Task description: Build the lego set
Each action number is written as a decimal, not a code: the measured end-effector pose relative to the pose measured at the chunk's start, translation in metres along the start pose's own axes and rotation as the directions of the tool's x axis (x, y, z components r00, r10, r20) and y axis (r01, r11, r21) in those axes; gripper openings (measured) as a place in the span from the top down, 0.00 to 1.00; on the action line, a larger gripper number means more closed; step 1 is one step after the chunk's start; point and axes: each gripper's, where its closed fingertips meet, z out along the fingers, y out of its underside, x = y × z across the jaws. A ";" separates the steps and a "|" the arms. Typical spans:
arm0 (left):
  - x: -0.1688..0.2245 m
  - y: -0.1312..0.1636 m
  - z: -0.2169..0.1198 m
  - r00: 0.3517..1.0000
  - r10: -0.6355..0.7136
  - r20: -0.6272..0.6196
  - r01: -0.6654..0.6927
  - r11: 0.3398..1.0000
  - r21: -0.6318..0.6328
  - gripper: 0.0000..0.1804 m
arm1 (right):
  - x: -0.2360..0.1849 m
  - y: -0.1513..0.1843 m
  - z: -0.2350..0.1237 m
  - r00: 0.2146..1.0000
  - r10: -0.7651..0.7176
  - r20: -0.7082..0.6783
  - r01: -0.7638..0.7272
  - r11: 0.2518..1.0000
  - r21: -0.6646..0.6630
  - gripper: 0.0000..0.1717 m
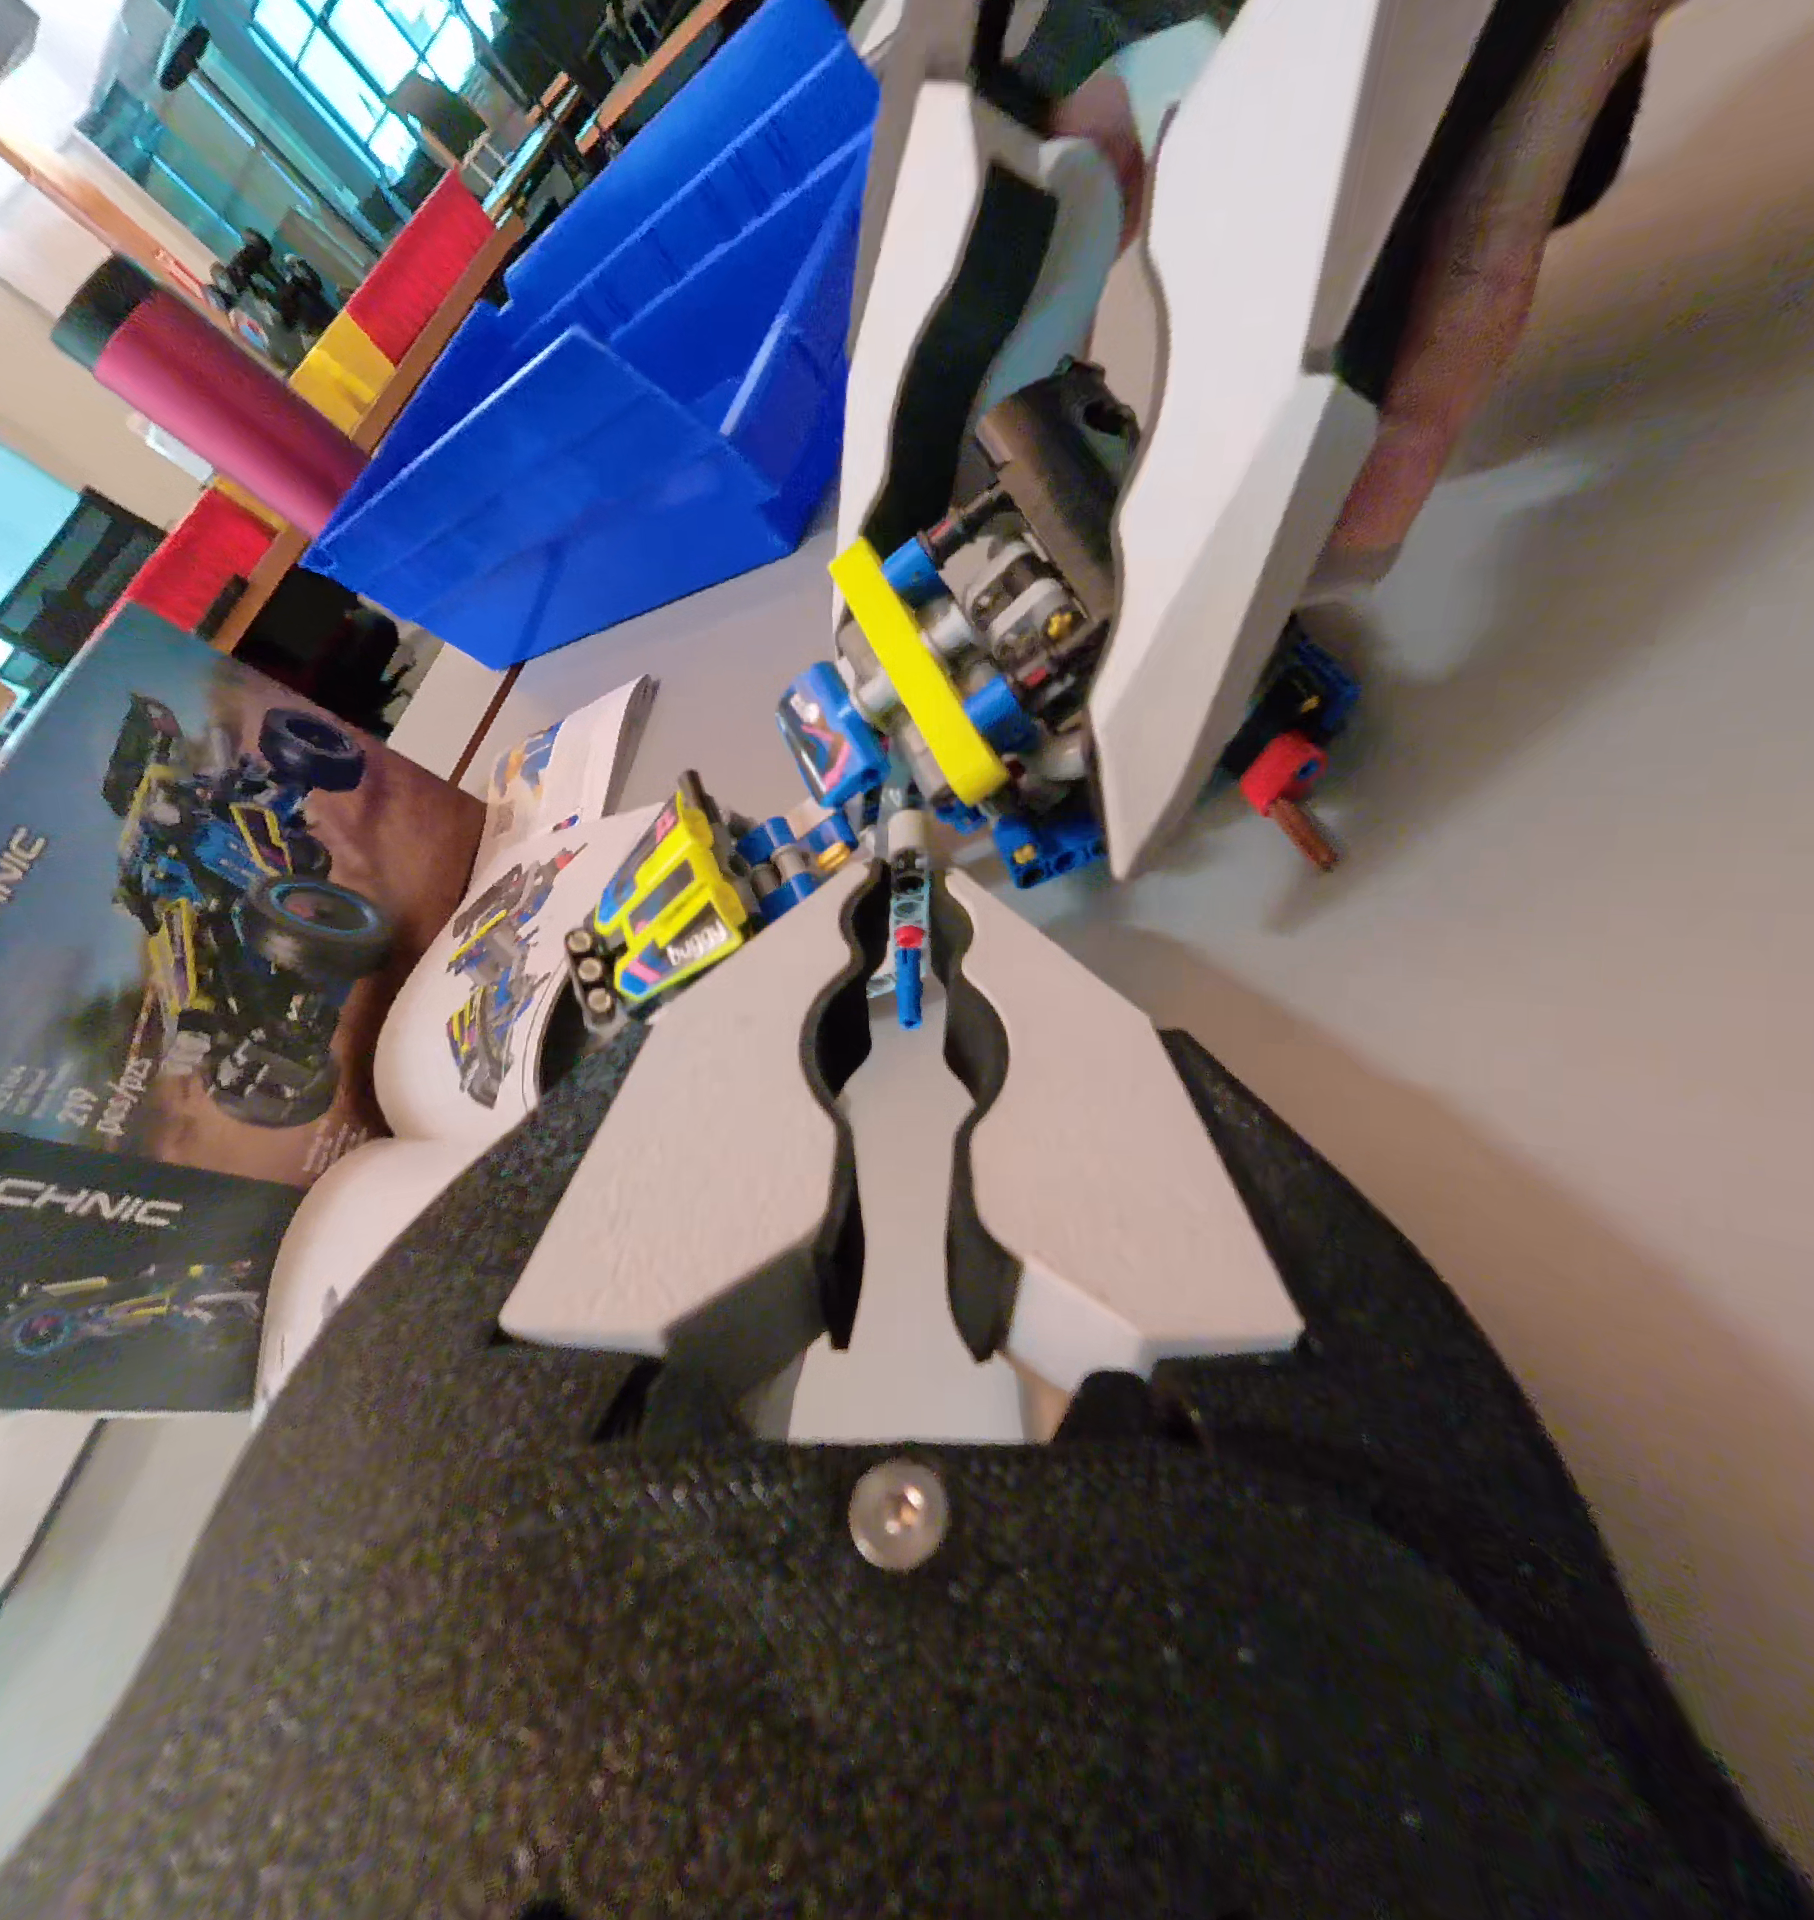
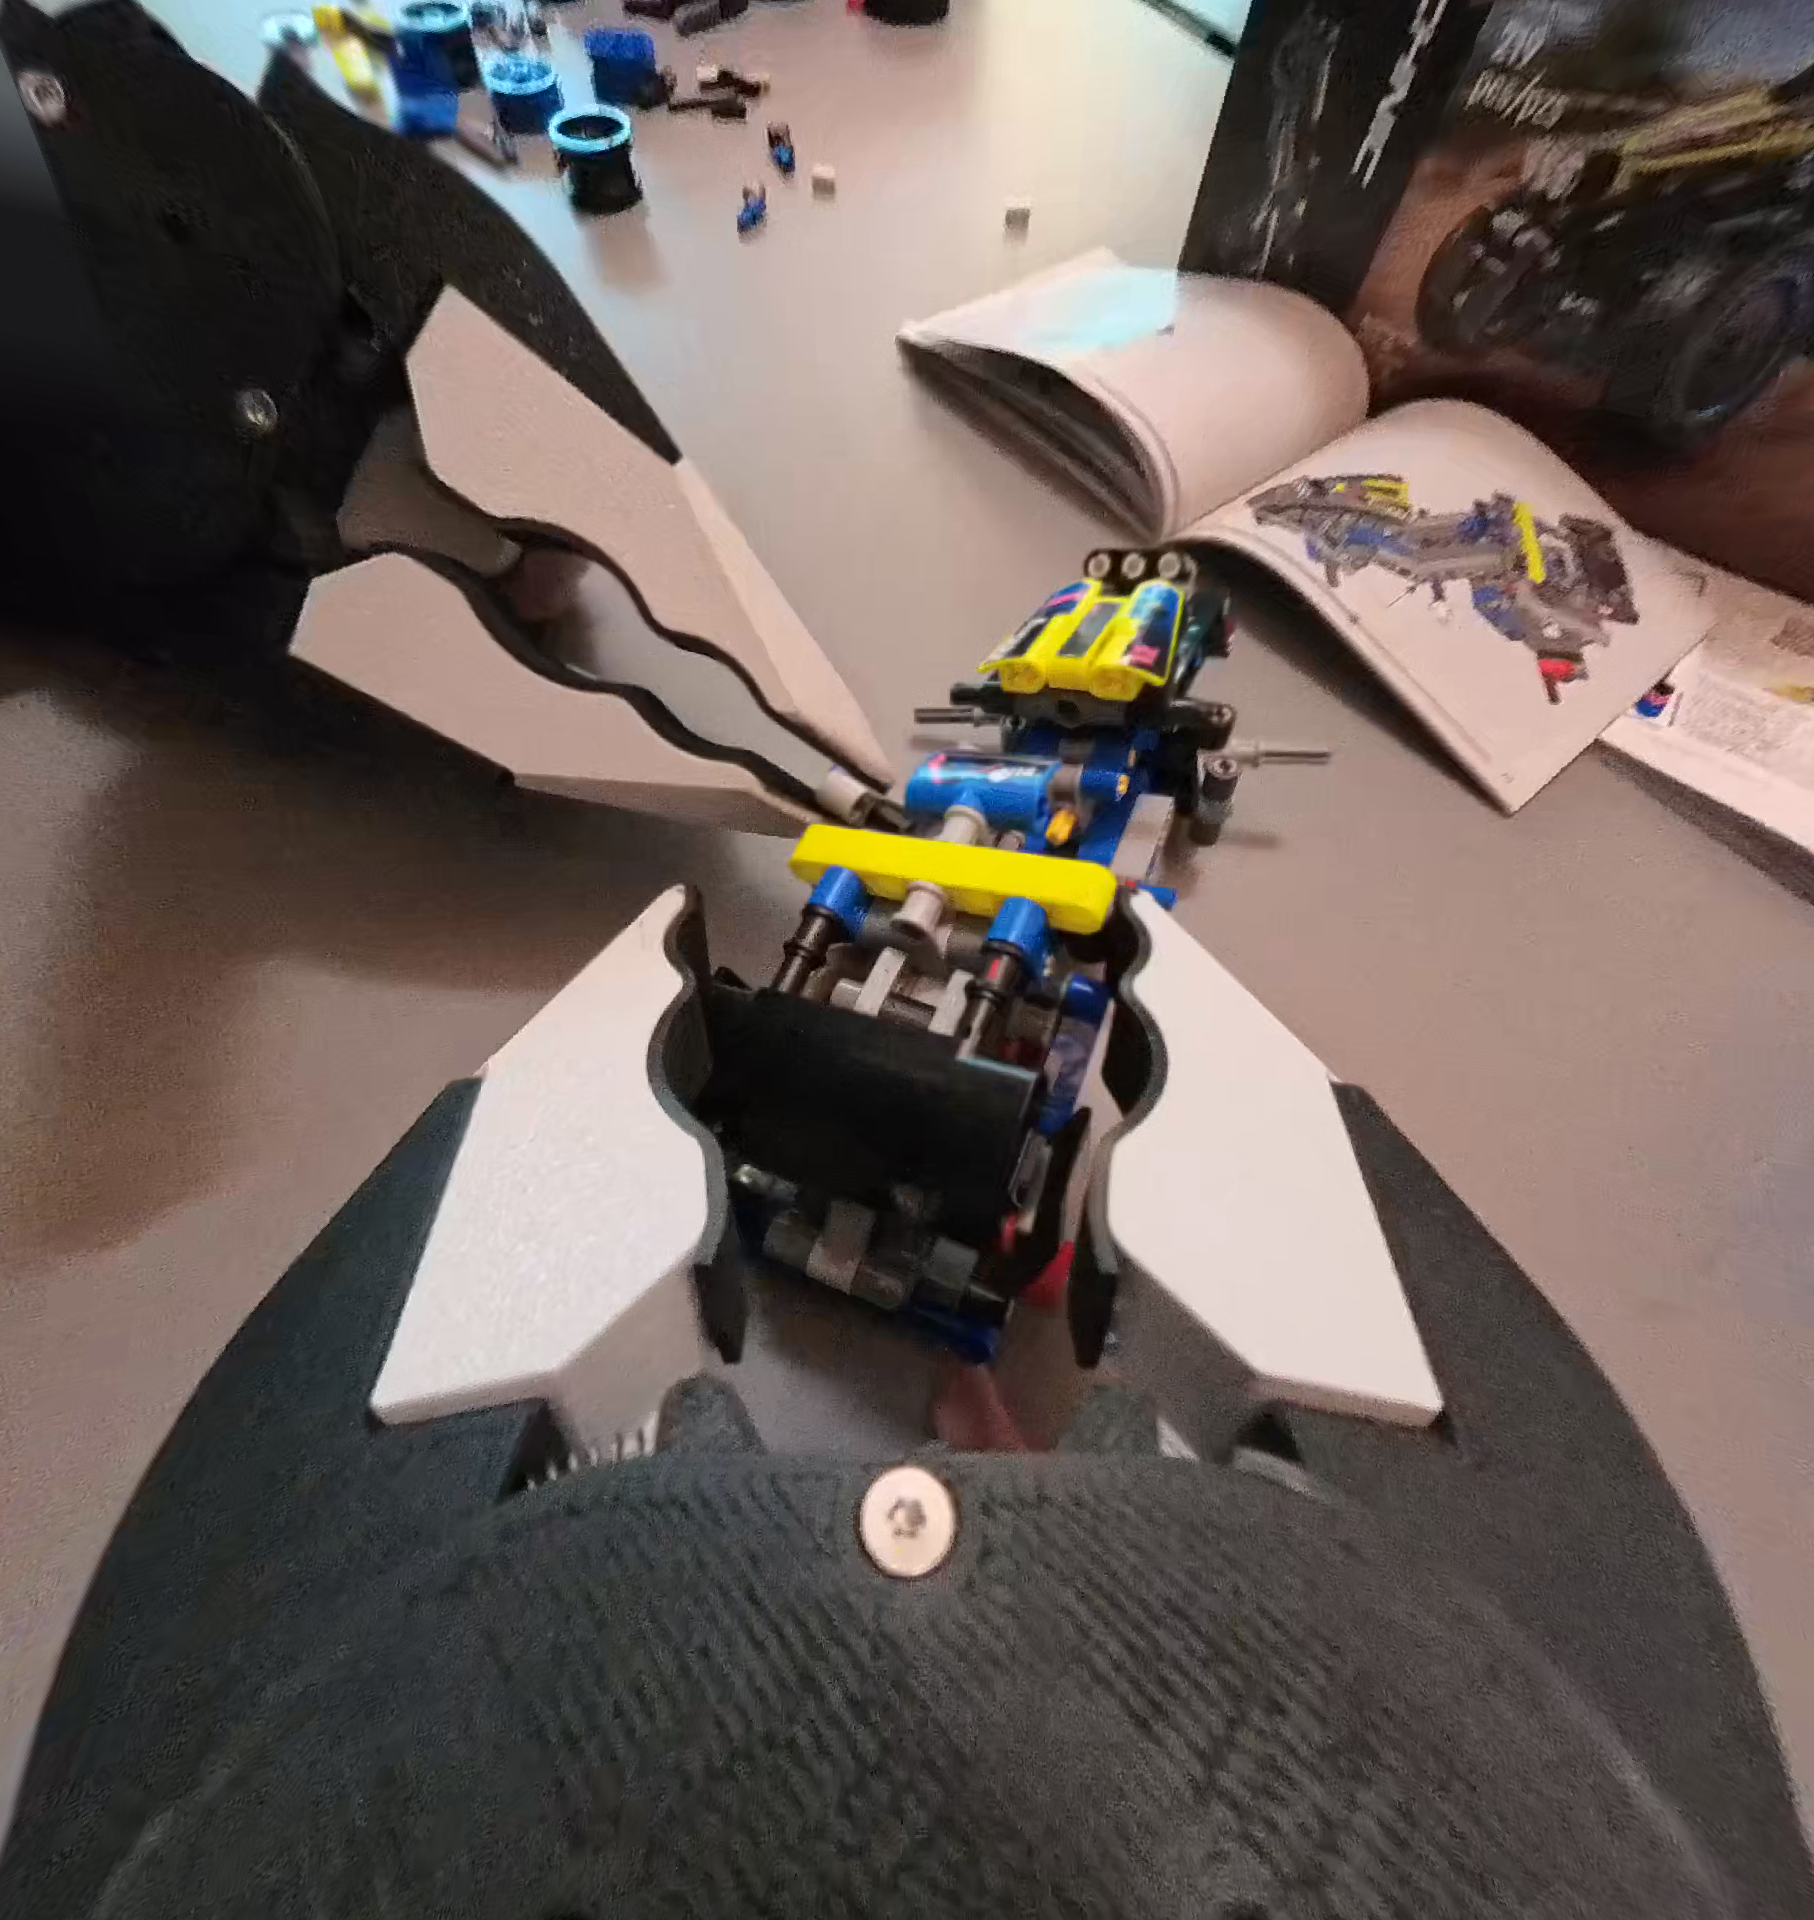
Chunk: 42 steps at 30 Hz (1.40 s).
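1. Half-built blue, yellow and black toy-brick buggy chassis lies on the grey tabletop, centre of the right wrist view, long axis running from 6 toward 12 o'clock.
2. Right hand-held gripper is clenched around the chassis rear: black block and grey gear parts sit between its white fingers, dark pads against both sides. Yellow beam crosses just past the fingertips.
3. Left hand-held gripper is nearly closed, pinching a thin light-blue link with a blue pin that sticks out of the chassis side. In the right wrist view it comes in from 10 o'clock, tips at the chassis.
4. Yellow-and-blue stickered panels sit at the far end of the chassis, 12 o'clock.
5. Open instruction booklet lies at 2 o'clock, touching the chassis nose; the set's box stands behind it.
6. Loose wheels and small parts lie scattered at 11 o'clock, well apart.
7. Blue bins at 11 o'clock in the left wrist view.
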 end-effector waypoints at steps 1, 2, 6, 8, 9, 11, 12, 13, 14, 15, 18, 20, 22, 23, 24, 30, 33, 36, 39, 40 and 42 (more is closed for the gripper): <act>-0.002 0.002 0.000 1.000 0.002 0.009 -0.002 1.000 -0.008 0.98 | 0.004 -0.003 -0.001 1.000 0.010 -0.013 -0.009 0.999 0.040 0.57; -0.004 0.004 0.001 1.000 0.008 0.018 -0.008 1.000 -0.015 0.98 | 0.007 -0.004 -0.001 0.999 0.026 -0.020 -0.024 0.998 0.064 0.57; -0.008 0.006 0.002 0.999 0.006 0.041 -0.005 1.000 -0.026 0.98 | 0.011 -0.010 0.000 1.000 -0.009 -0.030 0.013 0.991 0.133 0.57; -0.013 0.008 0.001 0.998 -0.001 0.058 0.003 1.000 -0.030 0.98 | 0.019 -0.010 -0.001 0.997 0.073 -0.023 -0.069 0.987 0.148 0.61; -0.017 0.007 0.000 0.998 -0.002 0.065 0.004 1.000 -0.026 0.98 | 0.023 -0.012 -0.003 0.993 0.119 -0.016 -0.115 0.978 0.172 0.64; -0.024 0.006 -0.002 0.997 -0.014 0.078 0.016 1.000 -0.015 0.98 | 0.032 -0.012 -0.007 0.974 0.226 -0.010 -0.219 0.956 0.196 0.68; -0.025 0.006 -0.002 0.998 -0.024 0.066 0.024 1.000 -0.013 0.98 | 0.038 -0.012 -0.008 0.955 0.297 -0.005 -0.289 0.934 0.209 0.69; -0.026 0.007 -0.001 0.998 -0.039 0.056 0.040 0.999 -0.017 0.98 | 0.041 -0.011 -0.008 0.938 0.347 0.022 -0.343 0.915 0.213 0.69; -0.028 0.009 0.001 0.997 -0.054 0.055 0.056 0.998 -0.024 0.98 | 0.044 -0.011 -0.009 0.926 0.376 0.036 -0.374 0.901 0.220 0.69; -0.029 0.010 0.003 0.997 -0.060 0.054 0.062 0.998 -0.025 0.98 | 0.046 -0.011 -0.011 0.925 0.378 0.041 -0.377 0.898 0.226 0.69; -0.032 0.011 0.004 0.996 -0.064 0.062 0.066 0.997 -0.030 0.98 | 0.047 -0.011 -0.018 0.958 0.285 -0.041 -0.270 0.938 0.218 0.69; -0.031 0.014 0.005 0.996 -0.061 0.062 0.063 0.997 -0.038 0.98 | 0.044 -0.012 -0.021 0.972 0.216 -0.096 -0.193 0.960 0.204 0.69; -0.029 0.014 0.006 0.997 -0.042 0.065 0.045 0.998 -0.040 0.98 | 0.043 -0.011 -0.025 0.974 0.158 -0.160 -0.130 0.976 0.174 0.62; -0.029 0.014 0.006 0.997 -0.034 0.066 0.037 0.998 -0.042 0.98 | 0.041 -0.010 -0.028 0.973 0.134 -0.188 -0.108 0.984 0.142 0.59; -0.028 0.014 0.006 0.997 -0.029 0.068 0.032 0.999 -0.042 0.98 | 0.040 -0.008 -0.032 0.967 0.117 -0.225 -0.094 0.989 0.110 0.58; -0.031 0.016 0.007 0.997 -0.038 0.069 0.041 0.998 -0.041 0.98 | 0.024 0.004 -0.024 0.953 0.102 -0.285 -0.093 0.995 0.047 0.47; -0.030 0.016 0.006 0.997 -0.034 0.069 0.037 0.999 -0.038 0.98 | 0.035 0.007 -0.024 0.943 0.113 -0.314 -0.095 0.993 0.072 0.51; -0.029 0.016 0.006 0.997 -0.018 0.072 0.021 0.999 -0.039 0.98 | 0.049 0.000 -0.042 0.911 0.171 -0.374 -0.129 0.982 0.136 0.50; -0.027 0.016 0.005 0.997 -0.003 0.071 0.006 0.999 -0.037 0.98 | 0.052 0.000 -0.065 0.882 0.153 -0.445 -0.090 0.983 0.160 0.45; -0.027 0.016 0.005 0.998 -0.006 0.065 0.008 0.999 -0.036 0.98 | 0.047 0.007 -0.059 0.899 0.172 -0.404 -0.123 0.982 0.144 0.42; -0.026 0.015 0.007 0.998 -0.011 0.057 0.013 0.999 -0.036 0.98 | 0.044 0.015 -0.047 0.917 0.212 -0.337 -0.167 0.973 0.158 0.41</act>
